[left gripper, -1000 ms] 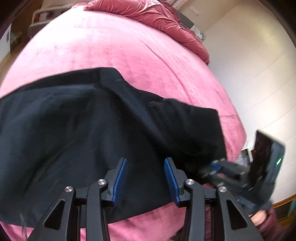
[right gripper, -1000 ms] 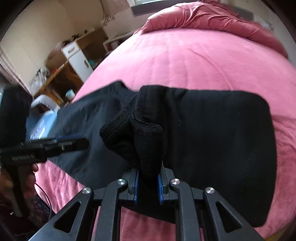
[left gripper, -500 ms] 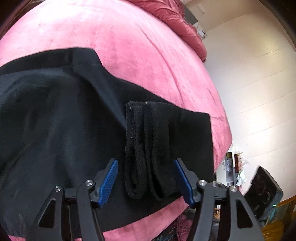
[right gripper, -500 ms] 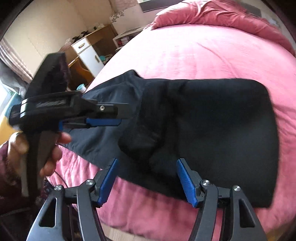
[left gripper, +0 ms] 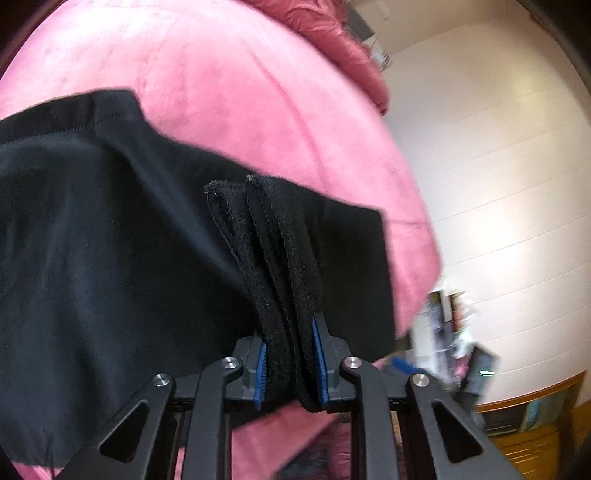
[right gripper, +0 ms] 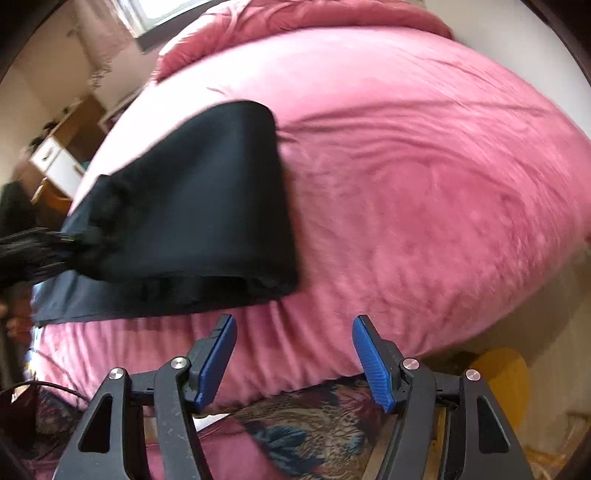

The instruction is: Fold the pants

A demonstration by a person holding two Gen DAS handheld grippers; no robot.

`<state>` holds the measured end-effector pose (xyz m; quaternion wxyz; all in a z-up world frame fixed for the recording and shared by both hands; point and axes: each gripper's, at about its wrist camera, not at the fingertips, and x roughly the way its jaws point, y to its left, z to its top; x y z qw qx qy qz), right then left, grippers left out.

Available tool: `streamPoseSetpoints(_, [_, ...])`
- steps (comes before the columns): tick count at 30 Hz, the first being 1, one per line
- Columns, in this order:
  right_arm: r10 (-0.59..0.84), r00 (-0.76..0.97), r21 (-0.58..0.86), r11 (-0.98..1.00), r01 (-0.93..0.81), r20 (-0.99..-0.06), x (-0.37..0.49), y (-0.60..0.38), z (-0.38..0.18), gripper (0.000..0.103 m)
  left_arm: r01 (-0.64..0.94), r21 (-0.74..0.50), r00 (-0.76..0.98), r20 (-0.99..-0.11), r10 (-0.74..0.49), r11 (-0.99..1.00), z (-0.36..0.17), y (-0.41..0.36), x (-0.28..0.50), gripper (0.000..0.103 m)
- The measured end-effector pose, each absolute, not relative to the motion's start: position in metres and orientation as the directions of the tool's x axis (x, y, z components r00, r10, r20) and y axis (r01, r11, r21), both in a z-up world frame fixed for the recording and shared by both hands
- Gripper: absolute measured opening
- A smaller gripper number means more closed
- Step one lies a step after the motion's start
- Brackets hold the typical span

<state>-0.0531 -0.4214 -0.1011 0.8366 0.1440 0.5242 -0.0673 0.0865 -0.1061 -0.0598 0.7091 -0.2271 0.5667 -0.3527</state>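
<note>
Black pants (left gripper: 110,240) lie folded across the pink bed (left gripper: 240,92). Their thick ribbed waistband (left gripper: 273,266) is bunched in layers between the blue pads of my left gripper (left gripper: 290,332), whose jaws are closing and press on it. In the right wrist view the pants (right gripper: 192,206) lie to the left, and the left gripper (right gripper: 37,243) is a dark blur at their near-left end. My right gripper (right gripper: 293,321) stands open with nothing in it, over the bed's near edge just right of the pants' folded end.
A crumpled pink duvet (right gripper: 295,14) is heaped at the bed's far end. A white cabinet and wooden desk (right gripper: 55,162) stand at the left. A patterned rug (right gripper: 314,424) and a yellow object (right gripper: 506,380) lie on the floor below. A white wall (left gripper: 498,147) runs along the bed's right.
My right gripper let go of the bunched waistband, opened wide and swung right, off the pants. My left gripper came over the waistband, opened around it and closed on it.
</note>
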Motion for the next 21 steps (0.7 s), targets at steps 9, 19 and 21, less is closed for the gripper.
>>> streamPoseSetpoints(9, [0.018, 0.499, 0.195, 0.932, 0.305, -0.866, -0.023, -0.417, -0.105, 0.065, 0.302, -0.760, 0.156, -0.556, -0.816, 0.575, -0.020, -0.085, 0.072, 0.019])
streamPoseSetpoints(19, [-0.014, 0.415, 0.112, 0.955, 0.276, -0.910, -0.014, -0.412, -0.122, 0.052, 0.219, -0.593, 0.124, -0.771, -0.625, 0.775, -0.094, -0.058, 0.077, 0.020])
streamPoseSetpoints(21, [-0.028, 0.389, 0.073, 0.967, 0.242, -0.921, -0.015, -0.410, -0.118, 0.052, 0.249, -0.567, 0.151, -0.778, -0.610, 0.785, -0.087, -0.058, 0.075, 0.027])
